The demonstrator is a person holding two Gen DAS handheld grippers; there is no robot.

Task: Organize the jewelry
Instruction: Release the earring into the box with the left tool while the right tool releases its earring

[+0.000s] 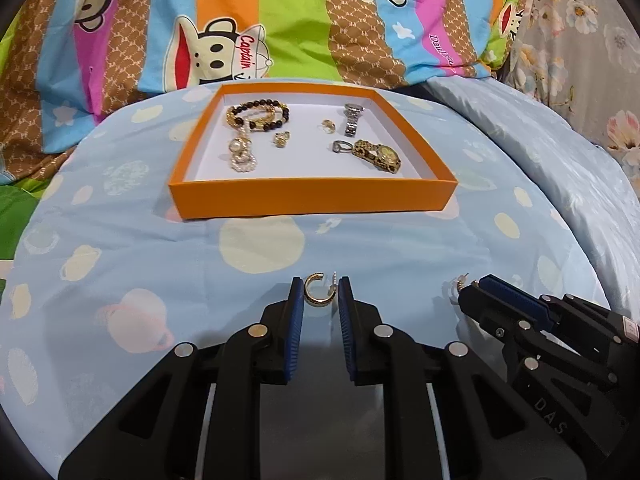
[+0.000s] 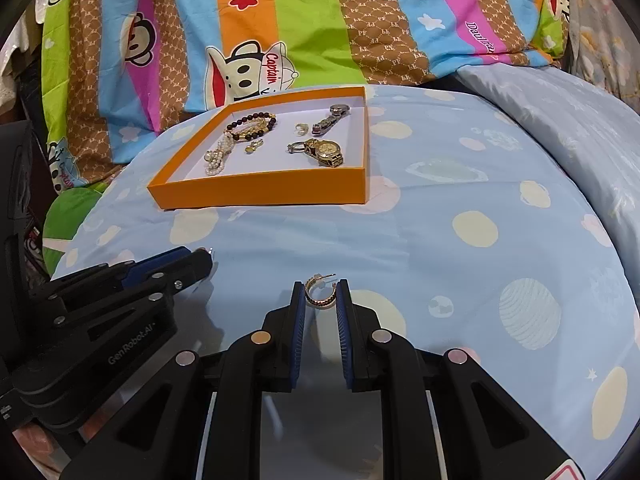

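In the left wrist view, a gold hoop earring (image 1: 316,299) lies low over the blue bedsheet between the blue pads of my left gripper (image 1: 320,285), which is shut on it. My right gripper (image 1: 475,286) is at the right, a second gold hoop (image 1: 457,283) poking from its tip. The right wrist view shows that hoop earring (image 2: 319,299) pinched in my right gripper (image 2: 320,286), with my left gripper (image 2: 198,256) off to the left. Farther back stands an orange tray (image 1: 312,197) (image 2: 260,193).
The tray holds a beaded bracelet (image 1: 260,115), a pearl piece (image 1: 240,156), a gold watch (image 1: 380,154), a silver watch (image 1: 352,120) and small rings (image 1: 340,146). A striped cartoon quilt (image 1: 280,20) rises behind it. A pale blue pillow (image 1: 540,148) lies at the right.
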